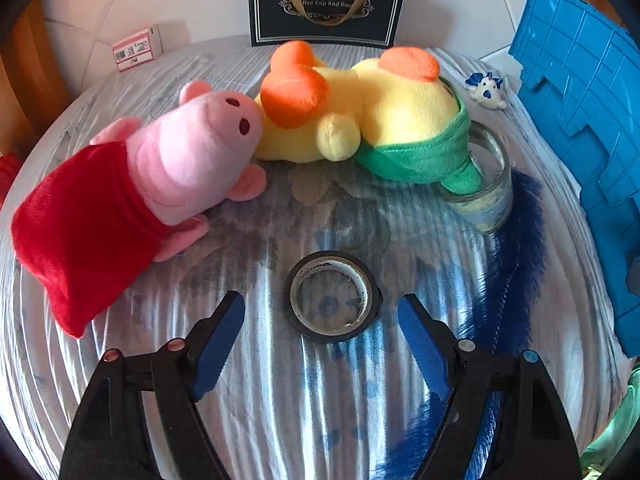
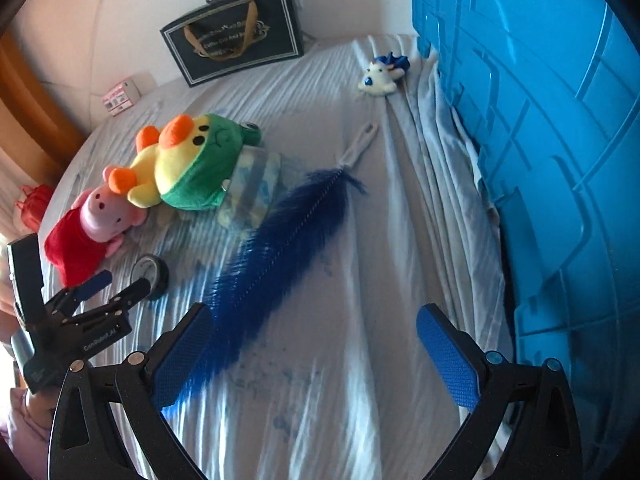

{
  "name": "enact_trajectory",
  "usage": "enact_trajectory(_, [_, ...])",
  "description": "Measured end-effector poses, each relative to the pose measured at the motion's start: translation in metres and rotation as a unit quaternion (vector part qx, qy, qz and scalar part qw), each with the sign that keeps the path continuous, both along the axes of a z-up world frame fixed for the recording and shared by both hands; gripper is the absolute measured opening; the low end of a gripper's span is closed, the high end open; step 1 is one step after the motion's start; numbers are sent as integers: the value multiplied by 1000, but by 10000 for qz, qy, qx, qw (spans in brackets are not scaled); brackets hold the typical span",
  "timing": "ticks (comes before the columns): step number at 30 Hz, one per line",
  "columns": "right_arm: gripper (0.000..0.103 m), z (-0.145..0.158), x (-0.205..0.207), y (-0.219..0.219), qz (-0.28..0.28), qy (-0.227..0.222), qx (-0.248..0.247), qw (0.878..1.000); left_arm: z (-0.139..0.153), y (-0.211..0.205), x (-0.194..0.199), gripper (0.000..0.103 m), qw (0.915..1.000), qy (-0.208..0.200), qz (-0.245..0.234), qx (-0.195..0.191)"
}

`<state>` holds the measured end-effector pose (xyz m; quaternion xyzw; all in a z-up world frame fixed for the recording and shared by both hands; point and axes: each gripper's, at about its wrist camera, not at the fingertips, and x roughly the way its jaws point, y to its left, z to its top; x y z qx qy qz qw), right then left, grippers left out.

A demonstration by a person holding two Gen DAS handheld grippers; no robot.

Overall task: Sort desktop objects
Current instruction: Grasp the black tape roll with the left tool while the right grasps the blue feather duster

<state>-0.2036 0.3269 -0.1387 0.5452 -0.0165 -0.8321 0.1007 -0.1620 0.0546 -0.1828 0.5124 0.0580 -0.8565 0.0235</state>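
Left wrist view: the empty left gripper [image 1: 322, 316], jaws spread, lines up over the black tape roll [image 1: 331, 296], likely needing descent and closing, while the right gripper [image 2: 316, 334] hangs open and empty.

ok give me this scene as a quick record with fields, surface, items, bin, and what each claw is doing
surface: pale striped cloth
soft toys: pink pig plush lying with its snout against the yellow duck plush
tape roll: flat on the cloth, just ahead of the left claw
glass jar: on its side against the duck's green hood
blue brush: lying diagonally, beside one finger of the right claw
bin: blue plastic crate at the right edge
small figurine: near the crate
claws: both open, holding nothing
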Motion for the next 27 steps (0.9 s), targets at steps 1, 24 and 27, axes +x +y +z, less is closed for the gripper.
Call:
enact_trajectory(1, [103,-4,-3,0,-37,-66,-5,10000,-5,0,-3,79,10000,-52,-22,24])
enact_trajectory(24, [82,-83,-55,-79,207,-1065,530,9927,-25,6,-13,60,9981,0,-584,-217])
enact_trajectory(27, [61,-81,-51,-86,436,-846,922,9912,-24,4,-12,58,9975,-19,-678,-209])
